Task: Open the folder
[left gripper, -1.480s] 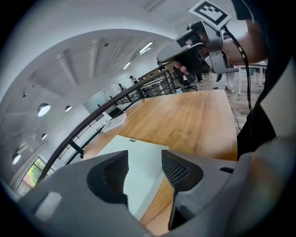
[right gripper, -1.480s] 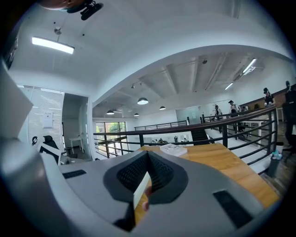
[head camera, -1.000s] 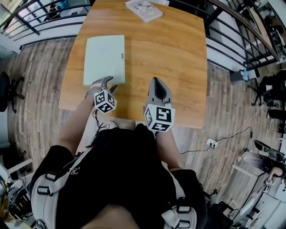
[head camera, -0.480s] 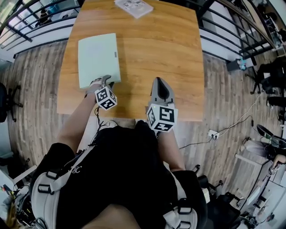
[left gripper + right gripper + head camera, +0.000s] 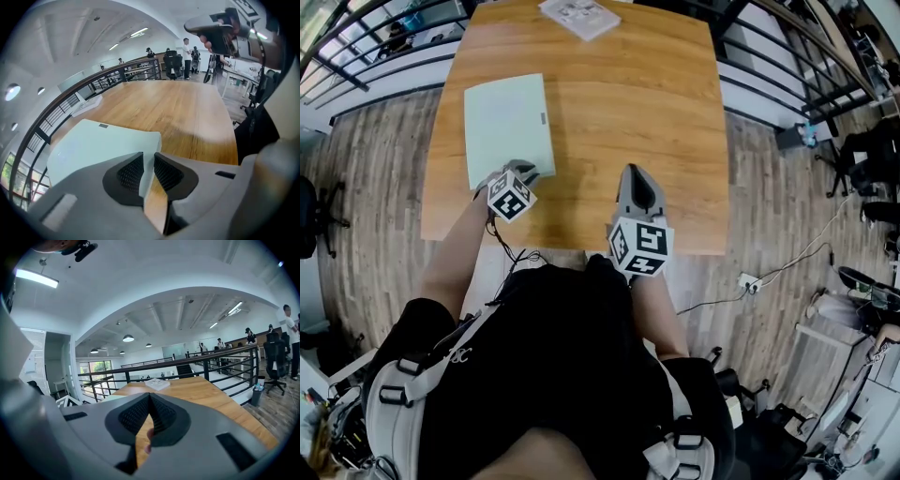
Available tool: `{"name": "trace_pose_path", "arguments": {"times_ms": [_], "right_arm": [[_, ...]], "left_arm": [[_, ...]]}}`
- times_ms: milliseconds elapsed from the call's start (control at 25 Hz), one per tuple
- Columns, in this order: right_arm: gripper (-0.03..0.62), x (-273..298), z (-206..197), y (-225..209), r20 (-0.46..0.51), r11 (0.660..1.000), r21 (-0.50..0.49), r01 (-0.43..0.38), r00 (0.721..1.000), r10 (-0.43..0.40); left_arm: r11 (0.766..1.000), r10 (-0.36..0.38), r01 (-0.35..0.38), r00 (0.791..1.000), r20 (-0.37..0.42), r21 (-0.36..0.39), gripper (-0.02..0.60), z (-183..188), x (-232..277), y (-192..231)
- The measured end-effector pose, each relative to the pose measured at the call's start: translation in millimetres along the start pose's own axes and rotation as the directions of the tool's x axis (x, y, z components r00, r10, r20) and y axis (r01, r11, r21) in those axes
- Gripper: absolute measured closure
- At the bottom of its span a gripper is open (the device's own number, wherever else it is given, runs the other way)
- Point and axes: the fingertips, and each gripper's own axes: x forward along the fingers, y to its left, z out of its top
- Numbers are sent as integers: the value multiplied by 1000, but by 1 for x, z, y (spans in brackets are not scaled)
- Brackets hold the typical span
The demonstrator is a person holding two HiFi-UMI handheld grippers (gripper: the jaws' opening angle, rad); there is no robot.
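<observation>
Left claw (image 5: 148, 158) stands narrow, its jaws having just been closing, with the near right corner of the pale green folder (image 5: 93, 145) between the pads but not visibly pinched. Right claw (image 5: 149, 397) is closed tip to tip on nothing. The folder lies flat and unopened at the upper left of the bench (image 5: 647, 103).

Head view steeply down over table (image 5: 628, 112), gripper views low across it

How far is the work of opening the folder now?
Done: left gripper is at the folder's near corner. In hand: its fingers have just been closing round it, not pressing. Left: the opening; the folder lies flat, closed. The right gripper is shut, empty.
</observation>
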Motion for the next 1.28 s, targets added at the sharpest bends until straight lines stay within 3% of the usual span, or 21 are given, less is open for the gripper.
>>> {"name": "trace_pose_path", "arguments": {"times_ms": [240, 400, 600, 680, 840, 1040, 1160, 1280], "right_arm": [[597, 1, -3, 1, -5, 1000, -5, -18, 1000, 18], [597, 7, -5, 8, -13, 999, -11, -33, 999, 33], [597, 13, -3, 19, -16, 998, -18, -59, 998, 59], [597, 15, -4, 22, -18, 998, -20, -67, 998, 67], [597, 17, -4, 30, -21, 996, -24, -82, 996, 81], [597, 18, -2, 32, -23, 995, -29, -95, 995, 94], [597, 19, 0, 33, -26, 994, -33, -103, 994, 102], [597, 22, 1, 36, -29, 993, -28, -115, 993, 114]], "left_arm": [[984, -29, 45, 995, 95, -171, 566, 5, -9, 8], [973, -17, 48, 990, 137, -228, 572, 9, -16, 17], [931, 5, 77, 974, 225, -357, 575, 13, -31, 30], [907, 5, 111, 962, 273, -407, 577, 15, -37, 33], [822, 3, 218, 922, 388, -526, 578, 10, -50, 39], [729, 26, 325, 866, 499, -602, 577, 7, -62, 39], [689, 51, 381, 823, 566, -616, 578, 11, -74, 43], [668, 96, 403, 787, 610, -625, 577, 14, -89, 52]]}}
